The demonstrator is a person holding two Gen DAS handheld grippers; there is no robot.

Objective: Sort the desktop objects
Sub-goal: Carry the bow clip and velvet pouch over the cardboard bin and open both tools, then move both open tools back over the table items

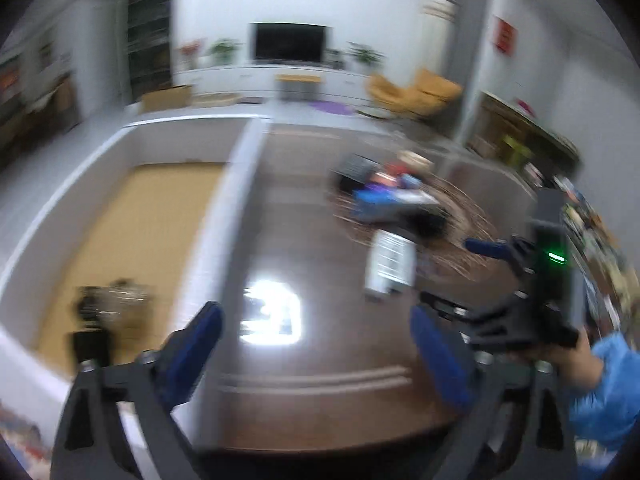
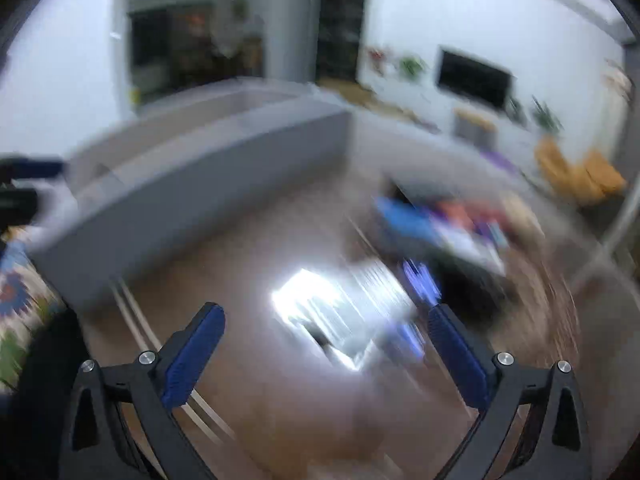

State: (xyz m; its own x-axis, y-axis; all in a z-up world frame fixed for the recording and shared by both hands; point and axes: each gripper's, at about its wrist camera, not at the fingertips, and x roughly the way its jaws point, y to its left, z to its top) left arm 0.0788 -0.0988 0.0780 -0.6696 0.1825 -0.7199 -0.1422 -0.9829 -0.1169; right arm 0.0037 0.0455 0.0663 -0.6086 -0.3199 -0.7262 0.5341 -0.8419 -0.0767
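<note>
Both views are motion-blurred. My left gripper point(image 1: 316, 332) is open and empty above the dark wooden table point(image 1: 320, 400). My right gripper point(image 2: 326, 336) is open and empty; it also shows in the left wrist view point(image 1: 452, 276), held at the right. A white box point(image 1: 390, 266) stands on the table, ahead of my right gripper in its own view point(image 2: 360, 312). Behind it a pile of mixed objects point(image 1: 388, 196) lies on a woven mat point(image 1: 472, 236); the pile point(image 2: 444, 228) is too blurred to name. A grey-white storage bin point(image 1: 160, 208) with a tan floor stands at the left and holds a dark small object point(image 1: 104, 312).
The bin's long wall point(image 2: 192, 196) crosses the left of the right wrist view. A lamp glare point(image 1: 272, 316) lies on the table between the bin and the white box. A patterned cloth point(image 2: 16, 304) sits at the far left edge.
</note>
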